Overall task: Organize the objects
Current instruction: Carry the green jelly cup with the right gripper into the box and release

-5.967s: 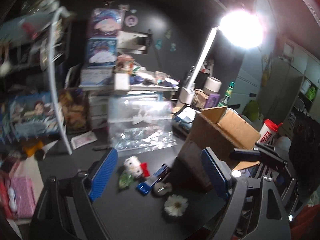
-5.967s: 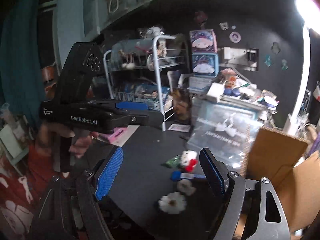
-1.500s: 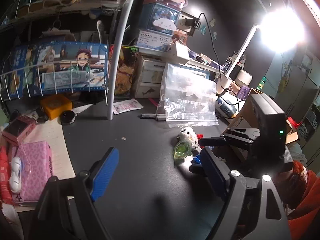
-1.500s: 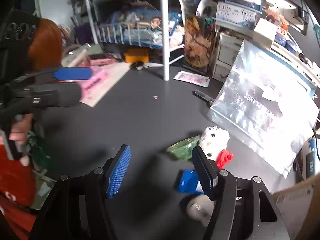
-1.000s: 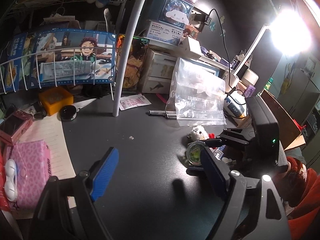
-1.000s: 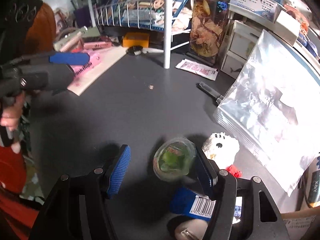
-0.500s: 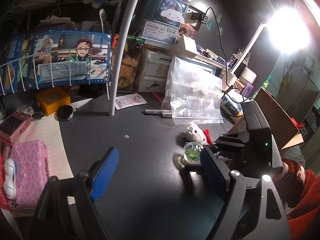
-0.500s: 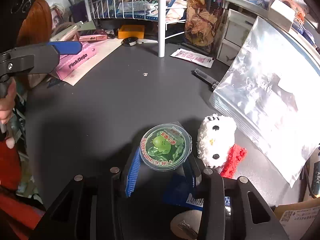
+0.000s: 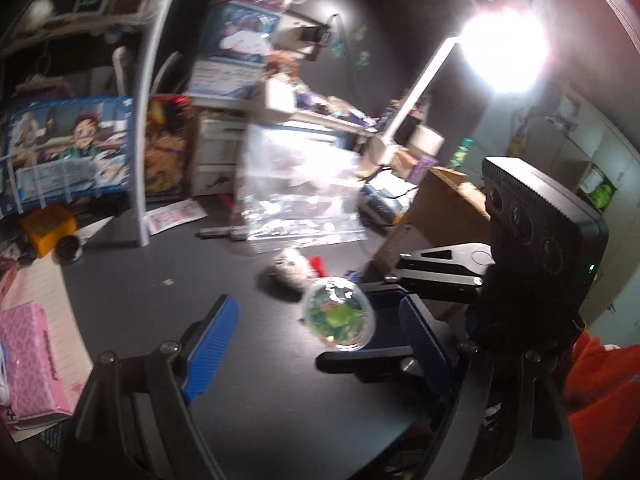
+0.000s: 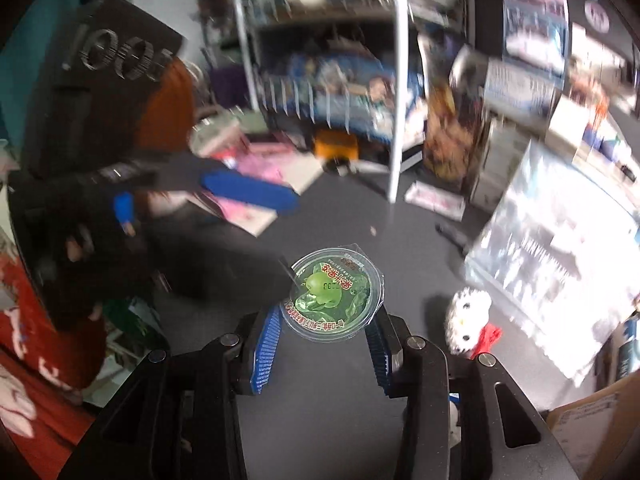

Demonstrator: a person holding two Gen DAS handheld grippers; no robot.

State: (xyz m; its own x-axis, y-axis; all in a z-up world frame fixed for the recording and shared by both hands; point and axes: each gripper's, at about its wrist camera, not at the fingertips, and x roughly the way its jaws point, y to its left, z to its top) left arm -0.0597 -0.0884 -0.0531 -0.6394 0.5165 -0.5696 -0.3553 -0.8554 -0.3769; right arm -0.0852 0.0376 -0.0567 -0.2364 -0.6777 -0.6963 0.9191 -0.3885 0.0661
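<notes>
My right gripper (image 10: 325, 340) is shut on a green jelly cup (image 10: 333, 295) with a clear lid and holds it lifted above the black desk (image 10: 340, 232). In the left wrist view the same jelly cup (image 9: 338, 313) hangs in the right gripper (image 9: 360, 328), just left of the cardboard box (image 9: 436, 216). My left gripper (image 9: 316, 334) is open and empty, low over the desk (image 9: 160, 280), and shows in the right wrist view (image 10: 248, 194). A white plush toy with a red bow (image 10: 468, 322) lies on the desk; it also shows in the left wrist view (image 9: 294, 268).
A clear plastic bag (image 9: 296, 196) leans at the back. A white rack post (image 9: 146, 120) stands left of it. A pink box (image 9: 28, 356) lies at the left edge. A pen (image 9: 224, 233) lies before the bag. A bright desk lamp (image 9: 500, 52) glares at upper right.
My right gripper has closed on the jelly cup and lifted it off the desk, rising and tilting. The left gripper has stayed open and swung its view to the right.
</notes>
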